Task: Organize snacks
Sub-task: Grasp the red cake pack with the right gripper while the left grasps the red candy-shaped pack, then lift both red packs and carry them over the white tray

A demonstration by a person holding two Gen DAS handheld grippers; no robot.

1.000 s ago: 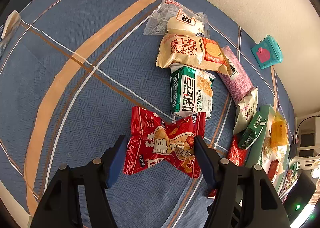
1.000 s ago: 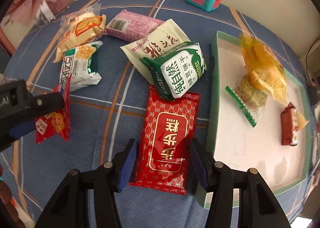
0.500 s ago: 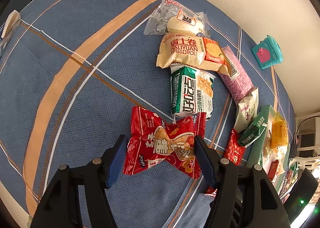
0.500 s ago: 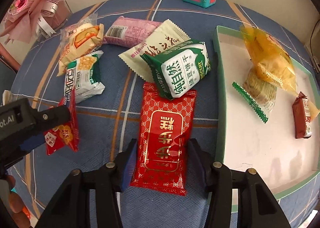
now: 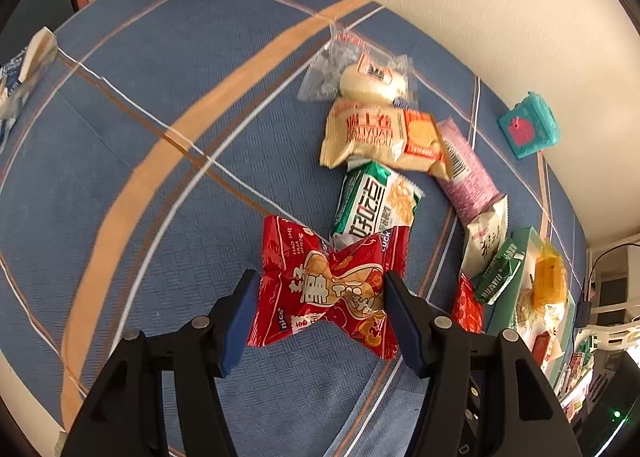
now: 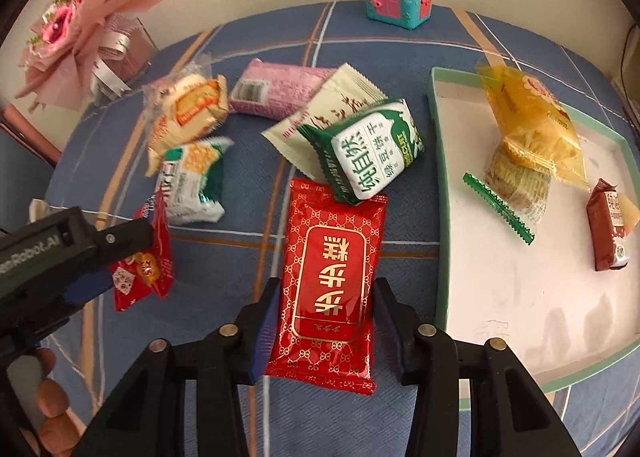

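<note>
Both grippers sit right over red packets on the bench (image 5: pixel 168 105), which has a blue cloth with orange and white stripes.

The left gripper (image 5: pixel 318 315) has its blue pads pressed into a red peanut snack pack (image 5: pixel 328 293), pinching it at the waist so the foil crumples into a bow-tie shape. The jaws have just been closing on it. I can read "HAO SHI HUA SHENG" up one side and "nice" near the bottom corner. From the right wrist view the same gripper comes in from the left edge, with part of a "...Robot.AI" marking on its body.

The right gripper (image 6: pixel 324 315) straddles a flat red packet with gold lattice print (image 6: pixel 332 277) and big gold Chinese characters. Its jaws have just been closing too, and the pads look to be touching the packet's edges, though it still lies flat on the cloth.

Overlapping that packet's top end is a green-and-white pack marked "BISCUIT" (image 6: pixel 372 155), which rests on a cream sachet (image 6: pixel 320 117). Further left lie a pink bar wrapper (image 6: pixel 276 91), a green-and-white cracker pack (image 5: pixel 374 205) and a yellow "SWISS ROLL" pack (image 5: pixel 380 135).

The green-rimmed white tray (image 6: pixel 440 193) at right holds a yellow bag (image 6: pixel 528 125), a clear green-edged cookie pack (image 6: pixel 516 185) and a small brown bar (image 6: pixel 608 233).
</note>
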